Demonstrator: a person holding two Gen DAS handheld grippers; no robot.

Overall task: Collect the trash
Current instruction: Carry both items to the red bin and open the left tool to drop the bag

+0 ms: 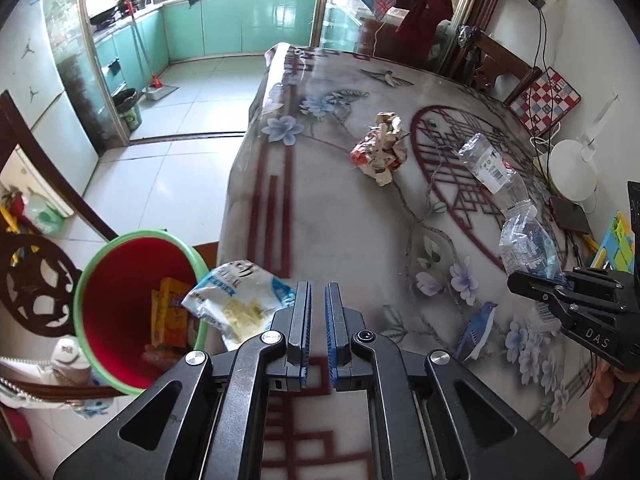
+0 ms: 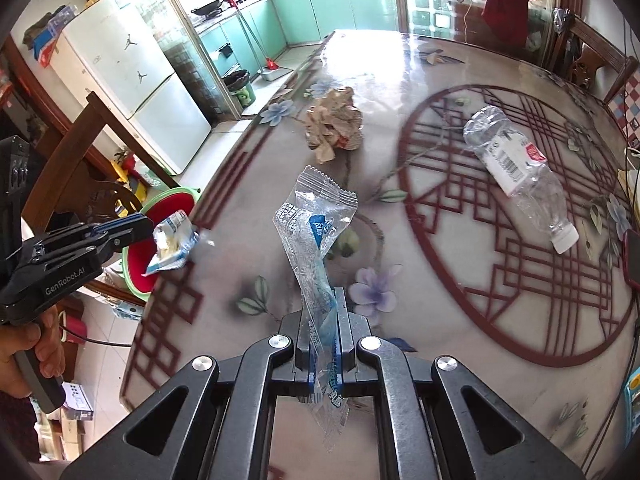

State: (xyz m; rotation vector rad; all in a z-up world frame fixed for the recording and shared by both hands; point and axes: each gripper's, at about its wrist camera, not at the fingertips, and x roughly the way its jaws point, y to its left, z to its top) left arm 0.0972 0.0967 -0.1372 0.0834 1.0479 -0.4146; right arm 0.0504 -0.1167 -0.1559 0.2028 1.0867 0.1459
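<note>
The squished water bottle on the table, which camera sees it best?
The right wrist view. There the whole plastic bottle lies in plain sight on the table, from crumpled bottom to white cap, label showing. The left wrist view shows it smaller and further off, its cap end hard to see.

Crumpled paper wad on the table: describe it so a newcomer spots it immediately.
Start at the floral table, at its side nearest the kitchen doorway. The crumpled paper wad lies just outside the red lattice circle. Unlike the clear plastic bottle inside that circle, it is opaque, tan and creased.
</note>
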